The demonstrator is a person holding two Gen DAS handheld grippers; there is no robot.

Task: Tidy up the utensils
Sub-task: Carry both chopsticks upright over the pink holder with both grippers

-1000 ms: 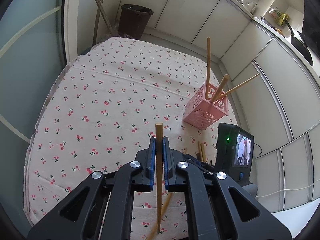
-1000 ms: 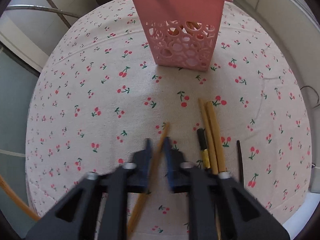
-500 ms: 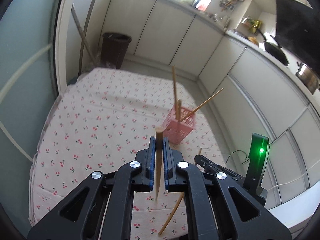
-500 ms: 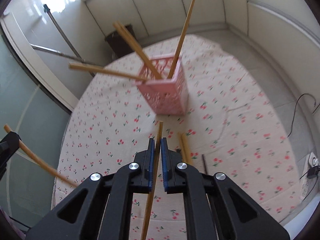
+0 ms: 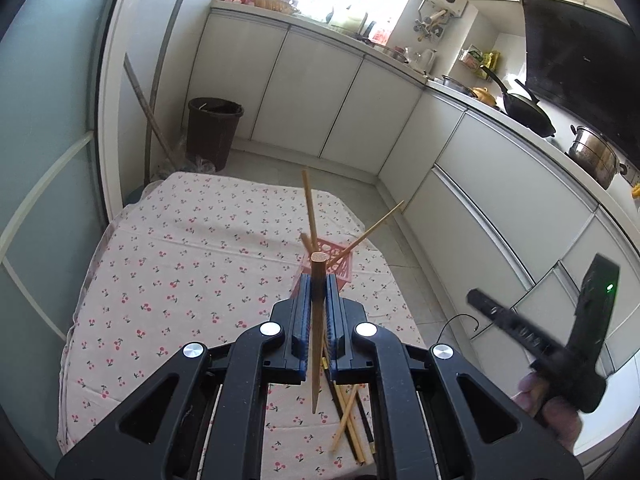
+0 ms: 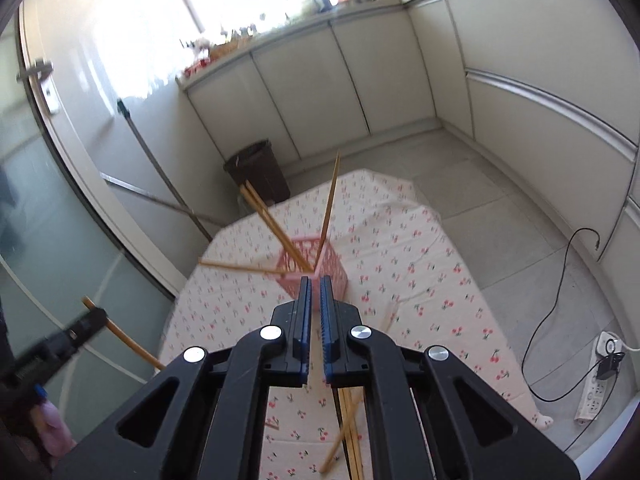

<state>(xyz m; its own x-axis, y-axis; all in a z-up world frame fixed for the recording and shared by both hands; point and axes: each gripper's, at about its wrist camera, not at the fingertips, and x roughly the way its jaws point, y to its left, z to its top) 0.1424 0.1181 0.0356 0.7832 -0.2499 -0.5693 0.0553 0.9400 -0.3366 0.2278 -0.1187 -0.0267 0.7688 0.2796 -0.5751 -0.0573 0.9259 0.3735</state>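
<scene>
The left tongs (image 5: 319,292) are clamped on a wooden chopstick (image 5: 317,332) that stands nearly upright, its tip hanging clear above the desk (image 5: 192,264). The right tongs (image 6: 315,300) are closed, with a thin gap showing between the pads; whether a chopstick sits in it cannot be made out. Below both, loose chopsticks (image 5: 352,420) lie crossed near the desk's near edge, partly hidden by the tongs. Farther on, the pink basket (image 6: 332,272) stands towards the right side of the cherry-print cloth, with sticks leaning out. Bare floor (image 6: 500,200) lies to the right. A dark bin (image 5: 214,130) and white cabinets (image 5: 304,92) stand beyond.
</scene>
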